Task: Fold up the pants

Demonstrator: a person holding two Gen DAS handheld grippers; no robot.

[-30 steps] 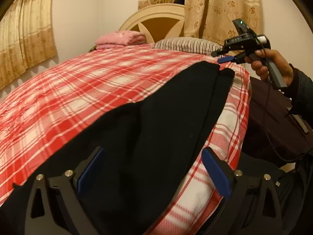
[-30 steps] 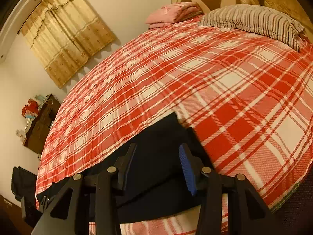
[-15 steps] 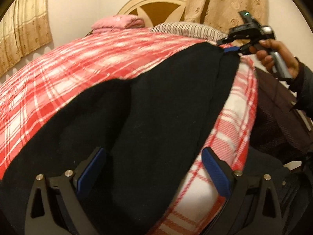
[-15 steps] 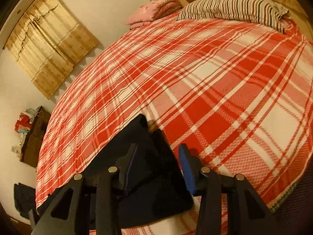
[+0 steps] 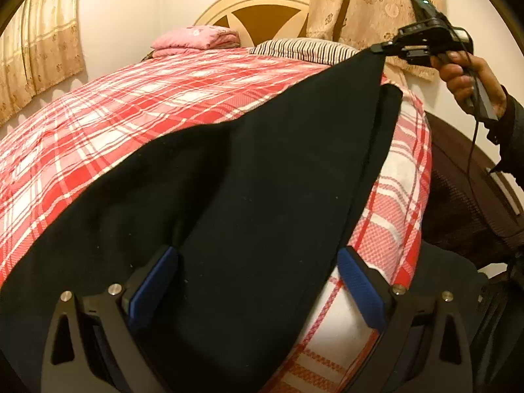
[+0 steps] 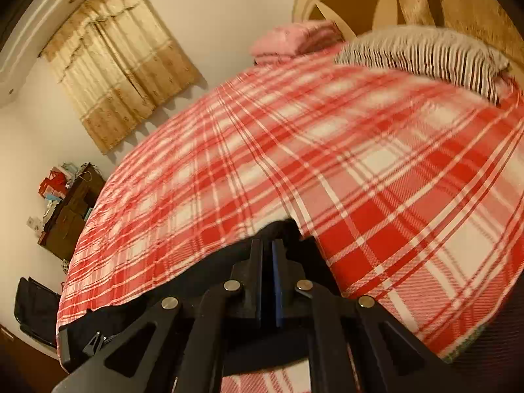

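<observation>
The right hand-held gripper point(image 6: 269, 262) pinches a corner of the black fabric pants point(image 5: 249, 196) above the red-and-white plaid bed point(image 6: 360, 150); the left hand-held gripper point(image 5: 255, 281) is spread wide over them.

Cream walls point(image 6: 229, 16), beige curtains point(image 6: 121, 78), arched headboard point(image 5: 262, 9)

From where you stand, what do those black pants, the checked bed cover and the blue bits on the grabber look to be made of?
The black pants look like a soft matte knit or fleece: no sheen, light lint specks, limp drape. The checked bed cover seems a woven cotton-like cloth; its weave texture shows up close. The blue pads on the left gripper appear rubbery, with a fine dimpled grip pattern, though plastic is possible.
</observation>
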